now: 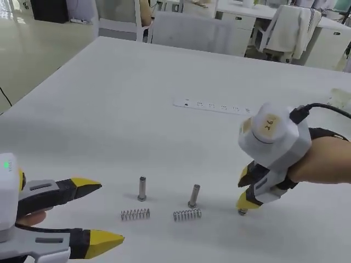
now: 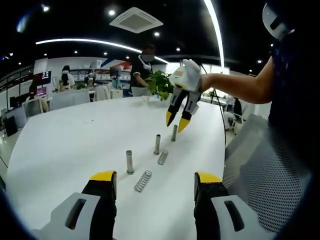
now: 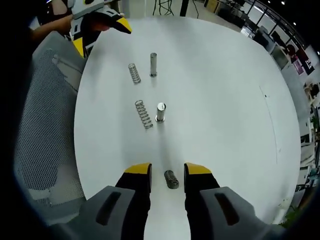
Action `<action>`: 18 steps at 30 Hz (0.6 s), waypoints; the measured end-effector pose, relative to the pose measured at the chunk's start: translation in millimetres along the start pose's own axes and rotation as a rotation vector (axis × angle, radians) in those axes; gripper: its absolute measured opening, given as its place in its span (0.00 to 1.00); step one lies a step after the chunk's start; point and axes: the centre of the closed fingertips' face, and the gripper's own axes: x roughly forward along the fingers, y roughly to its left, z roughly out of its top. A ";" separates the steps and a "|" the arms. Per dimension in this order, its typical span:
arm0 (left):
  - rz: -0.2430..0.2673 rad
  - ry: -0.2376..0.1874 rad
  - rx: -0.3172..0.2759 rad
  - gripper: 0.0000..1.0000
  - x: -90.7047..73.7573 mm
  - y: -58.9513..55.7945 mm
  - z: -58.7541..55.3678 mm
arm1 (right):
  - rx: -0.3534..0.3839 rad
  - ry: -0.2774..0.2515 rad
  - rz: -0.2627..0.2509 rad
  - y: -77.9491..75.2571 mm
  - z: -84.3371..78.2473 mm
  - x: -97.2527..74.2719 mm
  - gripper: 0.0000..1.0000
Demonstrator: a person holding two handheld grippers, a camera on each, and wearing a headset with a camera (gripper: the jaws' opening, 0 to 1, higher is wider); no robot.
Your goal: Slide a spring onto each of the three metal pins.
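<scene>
- The right gripper (image 3: 168, 170) has its jaws apart, straddling the upright spring (image 3: 171, 179) without gripping it. That spring seems seated on the third pin, so a crooked lift could snag a coil and drag the spring off or tip the pin.
- The middle pin (image 1: 194, 195) and left pin (image 1: 142, 188) stand bare. In the head view each has its spring lying at its 6 o'clock: middle spring (image 1: 187, 214), left spring (image 1: 135, 214). Either spring may roll on the smooth table (image 1: 164, 137) if nudged.
- The left gripper (image 1: 101, 212), at 9 o'clock of the left spring, is open and holds nothing. A hard pinch could shoot a spring out, and a sideways brush could topple a pin.
</scene>
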 end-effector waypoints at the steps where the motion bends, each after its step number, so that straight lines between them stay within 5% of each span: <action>1: 0.000 0.000 0.000 0.58 -0.2 -0.1 -0.1 | -0.007 -0.002 0.004 1.5 2.6 0.0 0.23; 18: 0.005 -0.002 -0.003 0.57 -2.8 -1.5 -1.7 | -0.111 -0.021 0.068 27.4 36.4 32.0 0.18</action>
